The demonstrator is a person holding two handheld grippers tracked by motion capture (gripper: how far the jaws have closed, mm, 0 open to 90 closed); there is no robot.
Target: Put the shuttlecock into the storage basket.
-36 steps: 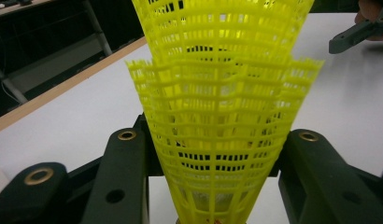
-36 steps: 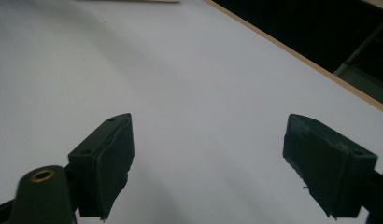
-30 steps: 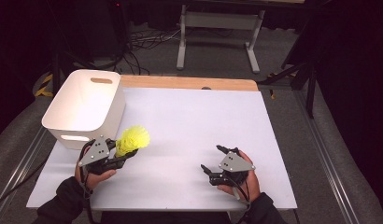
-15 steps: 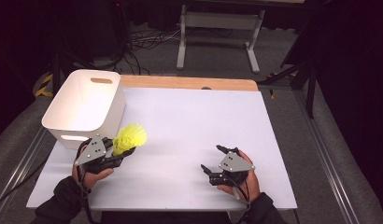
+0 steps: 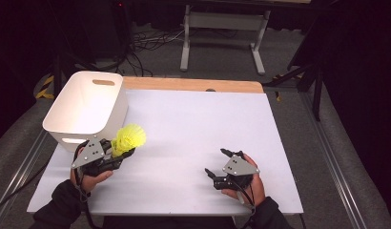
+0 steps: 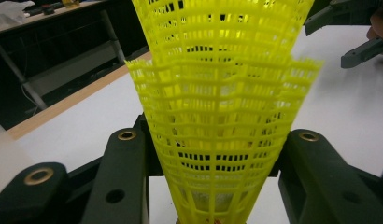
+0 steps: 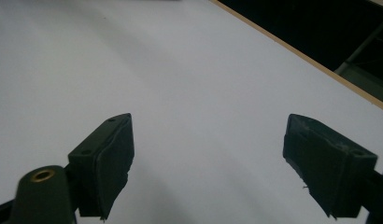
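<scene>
A yellow mesh shuttlecock (image 5: 129, 139) is clamped near its narrow base by my left gripper (image 5: 123, 151), which hovers just right of the white bin's front corner. In the left gripper view the shuttlecock's skirt (image 6: 217, 116) flares upward between the two black jaws of the left gripper (image 6: 217, 196), both pressed against its sides. My right gripper (image 5: 217, 164) rests low over the white table surface at front right, jaws spread wide. The right gripper view shows the right gripper (image 7: 208, 158) open with bare white surface between its jaws.
A white plastic bin (image 5: 84, 107) with handle slots stands at the table's left side and looks empty. The white table sheet (image 5: 203, 124) ends in a wooden strip (image 5: 193, 85) at the far edge. Dark floor, cables and a stand lie beyond.
My left gripper has drifted slightly left toward the bin, carrying the shuttlecock with it. The right gripper has stayed put.
</scene>
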